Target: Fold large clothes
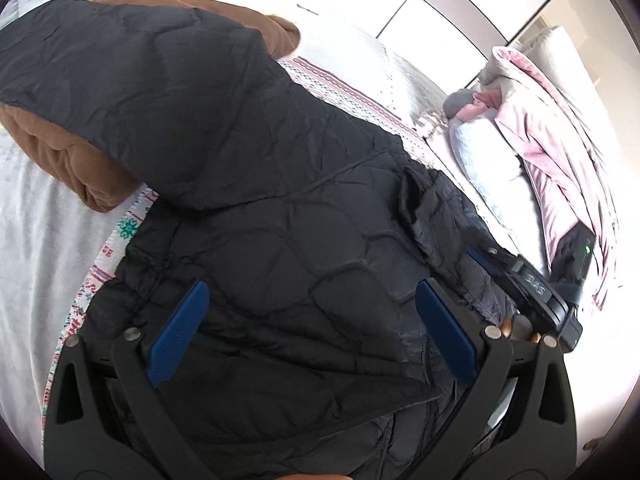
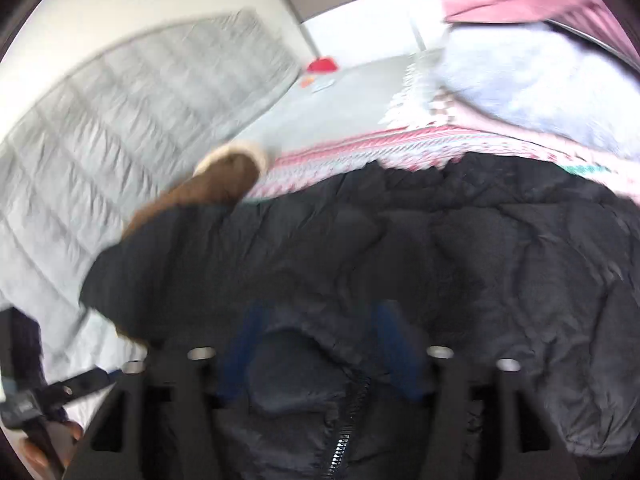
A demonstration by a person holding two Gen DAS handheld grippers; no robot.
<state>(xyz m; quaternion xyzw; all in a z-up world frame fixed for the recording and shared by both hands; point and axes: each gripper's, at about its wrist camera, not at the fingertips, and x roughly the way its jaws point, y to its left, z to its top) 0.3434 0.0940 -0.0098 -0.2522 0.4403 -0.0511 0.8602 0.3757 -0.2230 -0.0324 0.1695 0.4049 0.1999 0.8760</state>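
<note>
1. A black quilted jacket [image 1: 256,184] lies spread over a patterned blanket [image 1: 352,92] on the bed; the blanket is the landmark here. The jacket covers most of it, leaving a red and white strip showing along the far edge and a strip at the near left.
2. The jacket's brown lining [image 1: 68,152] shows at the hood, which reaches past the blanket's left edge onto the pale grey bedspread [image 1: 28,240].
3. The left gripper [image 1: 312,336] hovers over the jacket's lower part, its blue pads [image 1: 180,332] set wide with only flat fabric between them, nothing clamped.
4. The right gripper [image 2: 320,344] is blurred; its jaws stand apart over a fold of jacket fabric beside the zipper [image 2: 344,432], and no pad presses on the cloth.
5. To the right of the blanket lies a pile of clothes: a pink garment [image 1: 560,140] and a pale blue fleecy one [image 1: 480,152], close to the jacket's right side.
6. Beyond the blanket's far edge sits a small red thing [image 2: 322,66], too blurred to name, and a grey quilted cover [image 2: 132,120] lies to the far left.
</note>
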